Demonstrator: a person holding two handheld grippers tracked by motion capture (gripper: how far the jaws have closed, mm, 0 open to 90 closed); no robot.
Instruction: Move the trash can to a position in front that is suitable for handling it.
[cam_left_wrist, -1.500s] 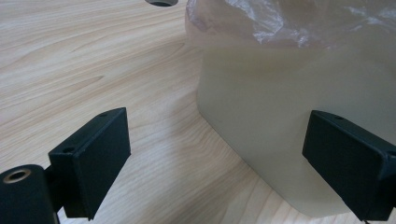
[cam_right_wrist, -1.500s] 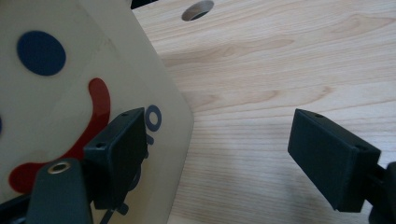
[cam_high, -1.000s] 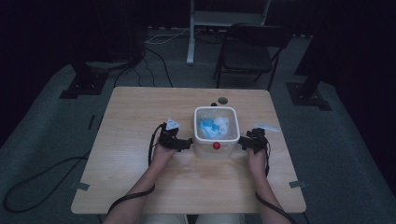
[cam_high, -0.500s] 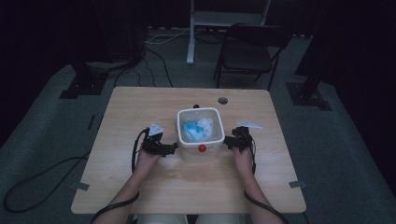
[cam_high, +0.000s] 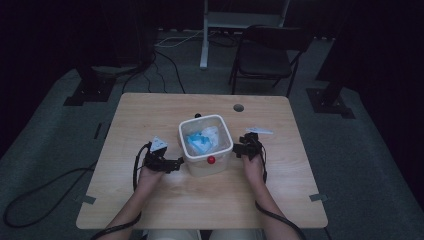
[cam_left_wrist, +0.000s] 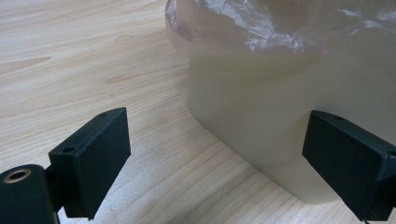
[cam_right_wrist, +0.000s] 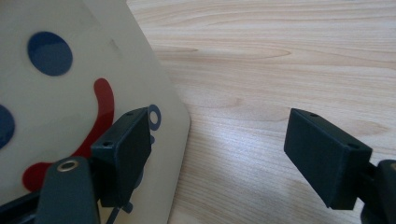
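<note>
A white plastic bin (cam_high: 212, 167) with a clear liner and blue-and-white contents (cam_high: 200, 140) stands on the wooden table (cam_high: 200, 200). A red dot (cam_high: 211, 160) marks its near side. My left gripper (cam_high: 176, 164) sits just left of the bin, open, with the bin's cream wall (cam_left_wrist: 280, 112) close behind its right jaw. My right gripper (cam_high: 238, 150) is at the bin's right side, open. In the right gripper view the bin's wall (cam_right_wrist: 56, 93), printed with blue dots and a red curve, stands behind the left jaw. Neither gripper holds anything.
A small white object (cam_high: 259, 131) lies on the table to the right of the bin. A round cable hole (cam_high: 238, 107) is near the far edge. A dark chair (cam_high: 270, 55) and a white desk leg (cam_high: 204, 35) stand beyond the table. Cables trail off the left.
The bin and both grippers have shifted left and toward me across the table. Both grippers stay at the bin's sides.
</note>
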